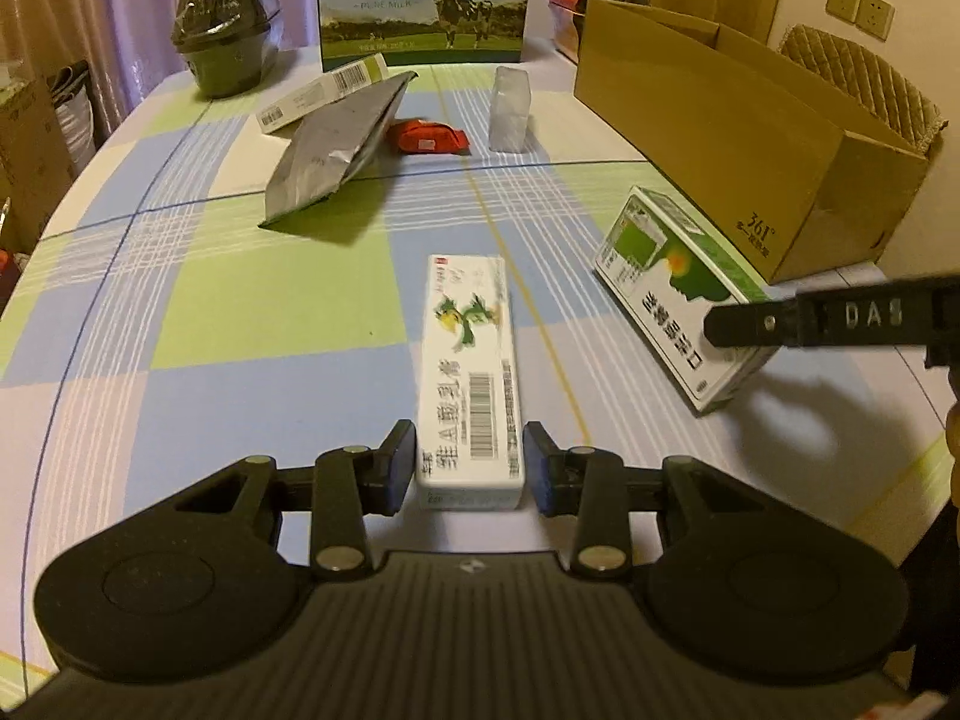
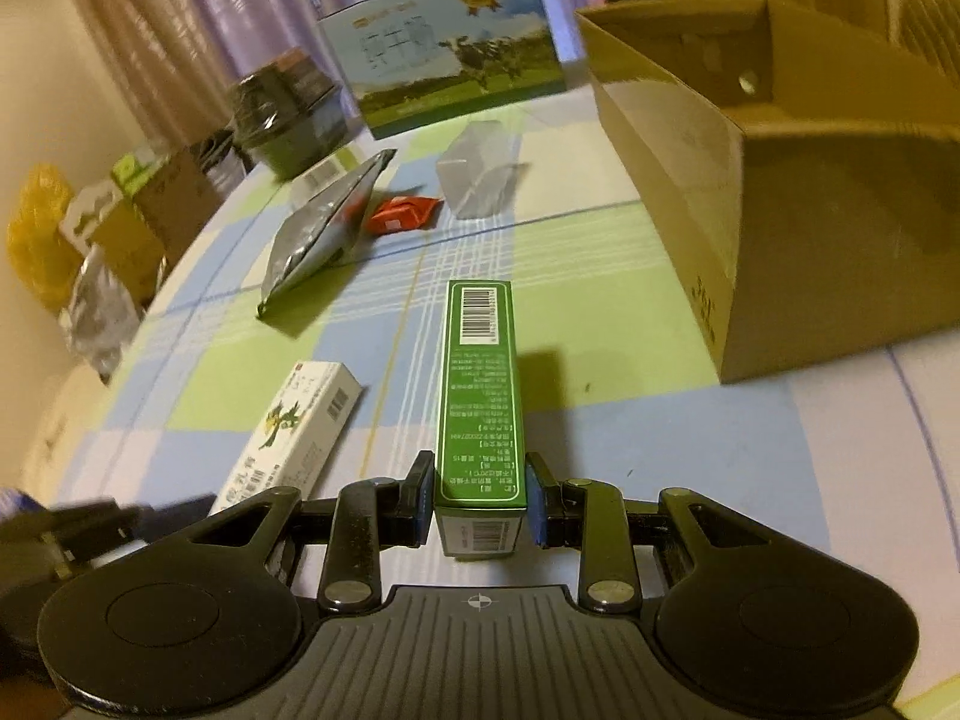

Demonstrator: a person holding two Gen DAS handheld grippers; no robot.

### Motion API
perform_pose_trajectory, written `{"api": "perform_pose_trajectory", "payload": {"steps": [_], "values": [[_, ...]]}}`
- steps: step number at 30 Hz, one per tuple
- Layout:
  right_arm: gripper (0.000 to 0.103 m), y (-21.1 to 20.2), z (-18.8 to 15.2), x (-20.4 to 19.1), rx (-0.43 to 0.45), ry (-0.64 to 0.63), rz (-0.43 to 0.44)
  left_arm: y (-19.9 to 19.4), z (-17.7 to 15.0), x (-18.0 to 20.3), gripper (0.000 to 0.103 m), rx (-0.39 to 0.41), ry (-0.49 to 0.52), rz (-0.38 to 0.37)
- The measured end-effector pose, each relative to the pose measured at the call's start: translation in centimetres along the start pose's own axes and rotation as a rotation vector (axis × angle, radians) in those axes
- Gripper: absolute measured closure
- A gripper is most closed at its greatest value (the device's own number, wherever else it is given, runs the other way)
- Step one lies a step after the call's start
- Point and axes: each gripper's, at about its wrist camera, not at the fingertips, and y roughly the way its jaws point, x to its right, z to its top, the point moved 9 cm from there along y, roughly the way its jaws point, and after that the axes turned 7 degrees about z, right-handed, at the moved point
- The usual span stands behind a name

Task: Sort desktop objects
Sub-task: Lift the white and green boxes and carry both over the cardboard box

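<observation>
A long white box [image 1: 468, 372] with a green figure and a barcode lies on the checked tablecloth [image 1: 240, 300]. My left gripper [image 1: 470, 471] is shut on its near end, a pad pressed to each long side. The same white box [image 2: 294, 426] appears in the right wrist view, with the left gripper a dark blur at its near end. My right gripper [image 2: 480, 501] is shut on a green box [image 2: 480, 384] held on its narrow edge. In the left wrist view this green-and-white box [image 1: 666, 288] is tilted up, one right finger [image 1: 744, 324] across its near end.
An open cardboard box [image 1: 750, 138] stands on the right of the table. Farther back lie a silver foil pouch [image 1: 336, 150], a red packet [image 1: 429, 138], a clear plastic block [image 1: 510, 111] and another white box [image 1: 324, 93]. A milk carton [image 1: 426, 0] and a wrapped dark pot [image 1: 225, 36] stand behind.
</observation>
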Motion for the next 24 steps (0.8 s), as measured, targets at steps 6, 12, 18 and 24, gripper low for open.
{"api": "perform_pose_trajectory", "payload": {"steps": [6, 12, 18, 24], "values": [[0.076, 1.0, -1.1, -1.5, -0.012, -0.207, -0.073, 1.1, 0.9, 0.0, 0.065, 0.006, 0.014, 0.005], [0.073, 2.3, -1.5, -1.2, -0.022, -0.257, -0.100, 2.5, 1.8, 0.5, 0.065, 0.006, 0.053, 0.004], [0.063, 3.2, -0.8, -1.0, -0.022, -0.269, -0.106, 3.4, 2.5, 0.7, 0.065, -0.002, 0.061, -0.006], [0.063, 4.2, 0.1, -1.2, -0.027, -0.269, -0.100, 3.9, 2.5, 0.9, 0.065, -0.011, 0.072, -0.012]]}}
